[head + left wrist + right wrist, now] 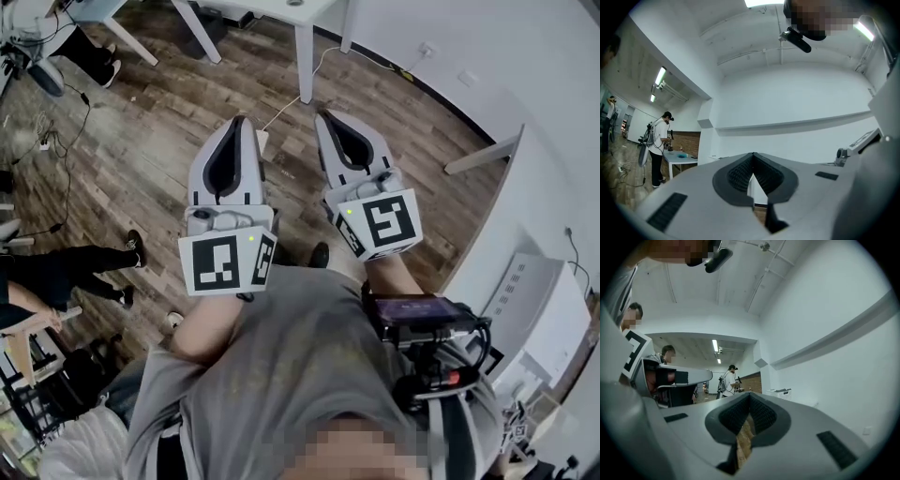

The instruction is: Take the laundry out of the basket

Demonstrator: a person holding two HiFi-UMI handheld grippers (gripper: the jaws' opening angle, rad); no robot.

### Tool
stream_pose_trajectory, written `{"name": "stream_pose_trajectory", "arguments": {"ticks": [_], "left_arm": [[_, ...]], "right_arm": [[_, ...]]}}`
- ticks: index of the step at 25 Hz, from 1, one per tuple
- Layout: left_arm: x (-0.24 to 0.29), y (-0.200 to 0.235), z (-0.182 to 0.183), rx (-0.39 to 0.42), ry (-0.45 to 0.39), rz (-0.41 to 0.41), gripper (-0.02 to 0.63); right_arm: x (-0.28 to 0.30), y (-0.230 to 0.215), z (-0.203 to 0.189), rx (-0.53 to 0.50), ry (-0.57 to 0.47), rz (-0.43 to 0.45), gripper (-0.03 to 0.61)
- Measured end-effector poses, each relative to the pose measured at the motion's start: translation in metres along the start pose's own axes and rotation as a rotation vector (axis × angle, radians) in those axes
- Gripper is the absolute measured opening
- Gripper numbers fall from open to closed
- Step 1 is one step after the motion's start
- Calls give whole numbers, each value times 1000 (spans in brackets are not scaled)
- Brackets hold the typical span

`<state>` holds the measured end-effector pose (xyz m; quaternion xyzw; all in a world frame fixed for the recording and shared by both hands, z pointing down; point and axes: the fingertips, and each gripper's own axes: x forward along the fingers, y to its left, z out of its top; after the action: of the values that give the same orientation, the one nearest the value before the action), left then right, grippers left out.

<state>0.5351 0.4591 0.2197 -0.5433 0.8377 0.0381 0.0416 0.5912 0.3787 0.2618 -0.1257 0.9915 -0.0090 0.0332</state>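
Holding the left gripper point(239, 124) and the right gripper point(325, 118) out level over the wood floor point(141, 141), side by side, near each other but apart. Has the left gripper closed right up, pads tip to tip, with nothing pinched. Has the right gripper closed the same way, tips meeting, only floor seen through the slit lower down, nothing gripped. Finds the basket point(781, 393) only in the right gripper view: white, slotted, far off, standing at the foot of the right-hand wall, well apart from both grippers. Cannot tell at that size whether laundry lies in it. Faces a white table point(305, 56) ahead of the jaws in the head view, legs on the floor, a cable point(286, 111) trailing from beside one leg. Catches a person point(657, 145) in a white shirt standing at a desk point(680, 159) far off in the left gripper view. Catches dark-trousered legs point(75, 267) at the head view's left edge.
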Motion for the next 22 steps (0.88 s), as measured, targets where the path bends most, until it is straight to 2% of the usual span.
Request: {"name": "stream_pose_trajectory", "arguments": {"ticks": [5, 12, 22], "left_arm": [[2, 8, -11, 1, 25, 39, 8], [19, 41, -25, -21, 36, 66, 8], [104, 131, -39, -46, 26, 54, 8]], "right_arm": [[-1, -14, -13, 37, 21, -15, 8], [29, -16, -22, 37, 37, -18, 8], [153, -21, -33, 27, 35, -6, 8]]}}
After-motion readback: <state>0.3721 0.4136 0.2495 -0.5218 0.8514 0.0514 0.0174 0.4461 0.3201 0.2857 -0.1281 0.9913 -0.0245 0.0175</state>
